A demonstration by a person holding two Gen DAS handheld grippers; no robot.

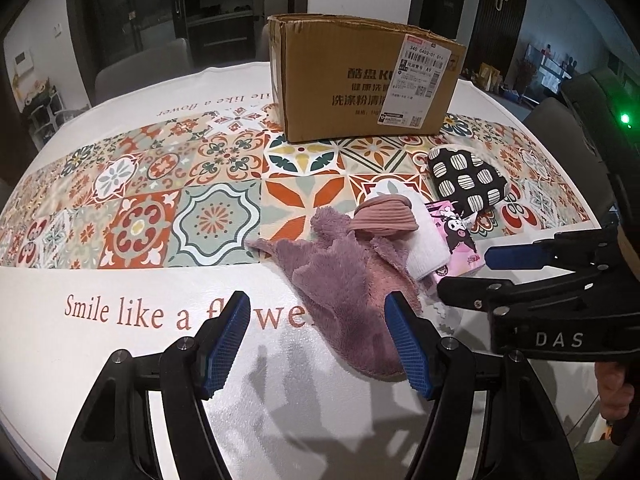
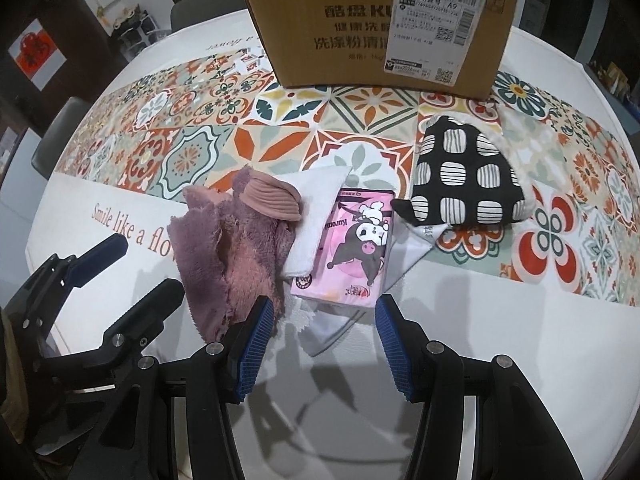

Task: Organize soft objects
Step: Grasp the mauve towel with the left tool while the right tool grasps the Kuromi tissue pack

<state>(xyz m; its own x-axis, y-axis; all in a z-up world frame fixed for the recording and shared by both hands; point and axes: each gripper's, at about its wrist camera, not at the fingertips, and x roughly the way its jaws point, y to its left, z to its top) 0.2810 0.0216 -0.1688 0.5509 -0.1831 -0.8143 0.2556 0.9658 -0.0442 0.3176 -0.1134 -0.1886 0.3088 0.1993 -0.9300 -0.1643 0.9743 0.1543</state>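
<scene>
The purple fleece cloth [image 1: 344, 280] lies crumpled in front of the cardboard box [image 1: 360, 80] — likely light and limp. Both the left gripper [image 1: 320, 340] and right gripper [image 2: 320, 344] hover with jaws spread, empty — pinch a raised fold.

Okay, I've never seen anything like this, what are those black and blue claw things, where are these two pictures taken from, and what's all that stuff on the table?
Those are hand-held tongs, one per hand; no robot. Each picture comes from a camera on one tool, looking along its blue-padded fingers. The left tongs and right tongs are both open, holding nothing. On the patterned tablecloth lie a fuzzy purple cloth, a ribbed pink piece, a white towel, a pink cartoon packet and a black-and-white pouch. Behind stands a cardboard box.
</scene>
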